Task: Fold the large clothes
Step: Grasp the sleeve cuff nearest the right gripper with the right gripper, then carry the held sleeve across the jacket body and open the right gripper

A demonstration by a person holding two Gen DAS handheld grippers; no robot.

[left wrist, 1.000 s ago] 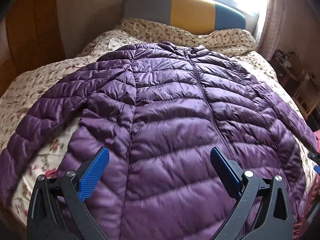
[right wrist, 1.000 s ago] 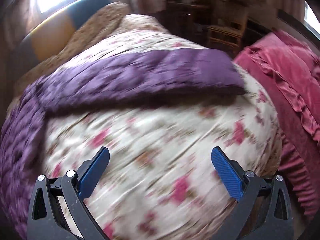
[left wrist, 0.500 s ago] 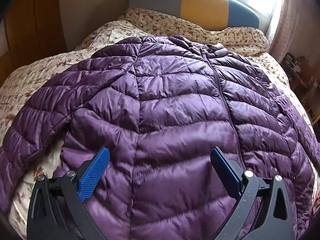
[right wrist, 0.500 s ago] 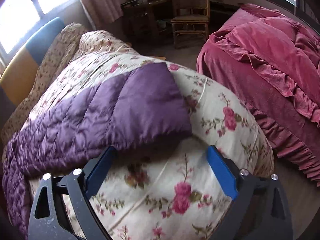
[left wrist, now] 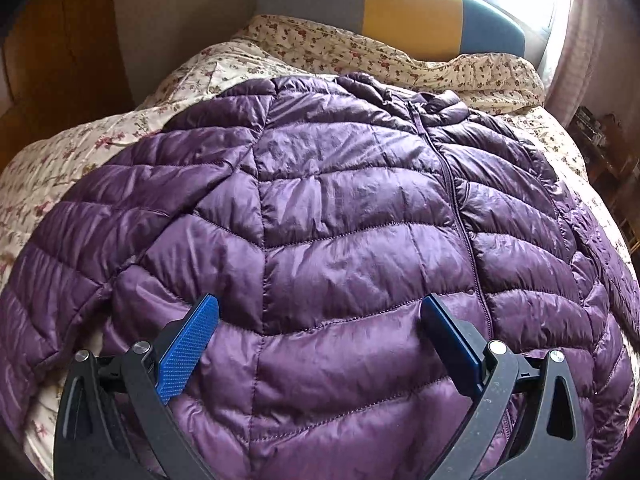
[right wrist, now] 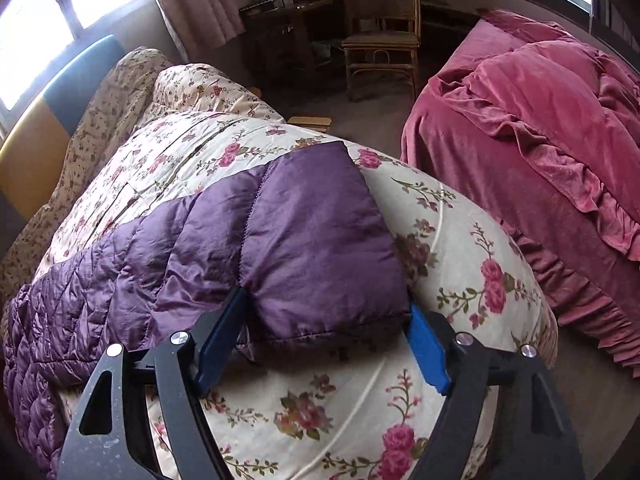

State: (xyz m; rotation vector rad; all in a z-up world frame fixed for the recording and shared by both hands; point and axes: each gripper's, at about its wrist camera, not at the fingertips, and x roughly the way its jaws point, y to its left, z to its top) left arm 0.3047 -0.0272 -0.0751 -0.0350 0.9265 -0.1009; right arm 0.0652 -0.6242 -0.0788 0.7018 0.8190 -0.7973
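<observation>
A purple quilted down jacket [left wrist: 360, 220] lies spread flat, front up and zipped, on a floral bedspread [left wrist: 60, 172]. My left gripper [left wrist: 320, 312] is open and hovers low over the jacket's lower front, empty. In the right wrist view the jacket's sleeve [right wrist: 280, 232] stretches across the bed toward its side edge. My right gripper [right wrist: 324, 320] is open, its blue fingers [right wrist: 424, 344] on either side of the sleeve's cuff end, touching or nearly touching it.
The headboard [left wrist: 400, 8] in grey, yellow and blue stands at the far end under a bright window. A second bed with a pink cover [right wrist: 540, 140] stands to the right across a floor gap. A wicker chair [right wrist: 380, 40] and dark shelves stand behind.
My left gripper has moved forward and lower over the jacket's front. My right gripper has closed in on the sleeve's cuff, which now sits between its open fingers.
</observation>
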